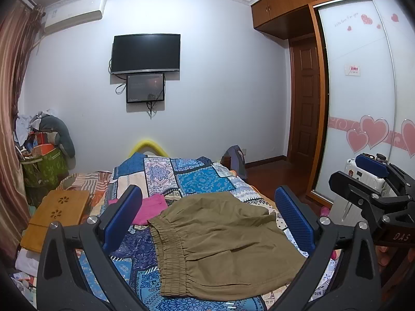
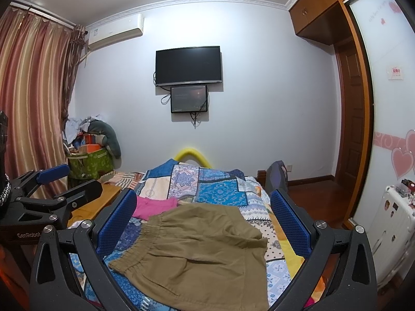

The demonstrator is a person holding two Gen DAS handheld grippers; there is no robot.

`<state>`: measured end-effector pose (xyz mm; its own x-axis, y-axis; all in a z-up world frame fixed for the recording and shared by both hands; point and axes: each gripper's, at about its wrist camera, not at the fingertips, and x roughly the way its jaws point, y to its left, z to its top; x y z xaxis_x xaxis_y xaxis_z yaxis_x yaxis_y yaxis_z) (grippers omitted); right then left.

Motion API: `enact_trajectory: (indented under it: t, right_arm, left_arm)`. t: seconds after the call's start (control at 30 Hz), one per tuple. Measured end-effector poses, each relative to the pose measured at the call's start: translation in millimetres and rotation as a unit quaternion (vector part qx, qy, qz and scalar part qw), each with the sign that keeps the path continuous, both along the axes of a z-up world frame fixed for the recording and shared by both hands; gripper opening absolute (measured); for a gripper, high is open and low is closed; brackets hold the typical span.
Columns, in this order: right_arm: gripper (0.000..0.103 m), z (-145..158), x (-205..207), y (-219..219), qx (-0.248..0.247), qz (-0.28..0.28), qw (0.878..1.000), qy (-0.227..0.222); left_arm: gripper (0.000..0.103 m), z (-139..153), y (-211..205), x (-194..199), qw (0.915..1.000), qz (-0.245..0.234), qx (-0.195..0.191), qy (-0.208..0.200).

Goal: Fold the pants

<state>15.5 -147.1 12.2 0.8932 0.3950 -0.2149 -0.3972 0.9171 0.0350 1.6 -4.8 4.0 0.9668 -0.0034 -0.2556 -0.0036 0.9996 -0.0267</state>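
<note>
Khaki-olive pants (image 1: 220, 243) with an elastic waistband lie in a folded, compact shape on the patchwork bedspread (image 1: 202, 178); they also show in the right wrist view (image 2: 197, 254). My left gripper (image 1: 210, 220) is open and empty, held above the pants with its blue pads wide apart. My right gripper (image 2: 205, 223) is open and empty too, above the pants. The right gripper shows at the right edge of the left wrist view (image 1: 373, 181). The left gripper shows at the left edge of the right wrist view (image 2: 52, 181).
A pink garment (image 1: 147, 207) lies on the bed beyond the pants. A wooden lap table (image 1: 57, 215) sits at the bed's left. A green bag of clutter (image 1: 44, 165) stands by the curtain. A white suitcase (image 2: 391, 228) stands by the wardrobe on the right.
</note>
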Motion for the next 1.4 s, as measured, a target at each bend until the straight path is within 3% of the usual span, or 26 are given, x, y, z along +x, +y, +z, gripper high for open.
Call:
enact_trajectory:
  t: [0.43,0.67,0.8,0.9,1.03,1.2,1.4]
  right_arm:
    - [0.103,-13,25,-6,-0.007,-0.012,1.0,0.024]
    - [0.103,-39,56,-12,-0.022,-0.022,0.998,0.062]
    - [0.103,-67,84,-14,-0.054,-0.031,0.994,0.094]
    - [0.103,-91,109,-21,-0.076,-0.039,0.988,0.126]
    - [0.103,-118,137,-32,-0.098,-0.045,0.98,0.167]
    - [0.102,-145,169,-46,-0.104,-0.043,0.971,0.21]
    - [0.088,-173,209,-57,-0.098,-0.03,0.958,0.266]
  left_arm:
    - [0.103,-17,8,32,0.9997,0.002,0.012,0.023]
    - [0.103,-44,22,79,0.9971,0.031,0.021,0.067]
    - [0.103,-68,43,118,0.9933,0.028,0.011,0.111]
    - [0.103,-90,69,147,0.9868,0.042,0.016,0.155]
    - [0.102,-124,94,179,0.9747,0.053,-0.008,0.217]
    - [0.084,-167,111,213,0.9537,0.044,-0.027,0.296]
    - [0.077,-210,116,241,0.9296,0.023,-0.053,0.364]
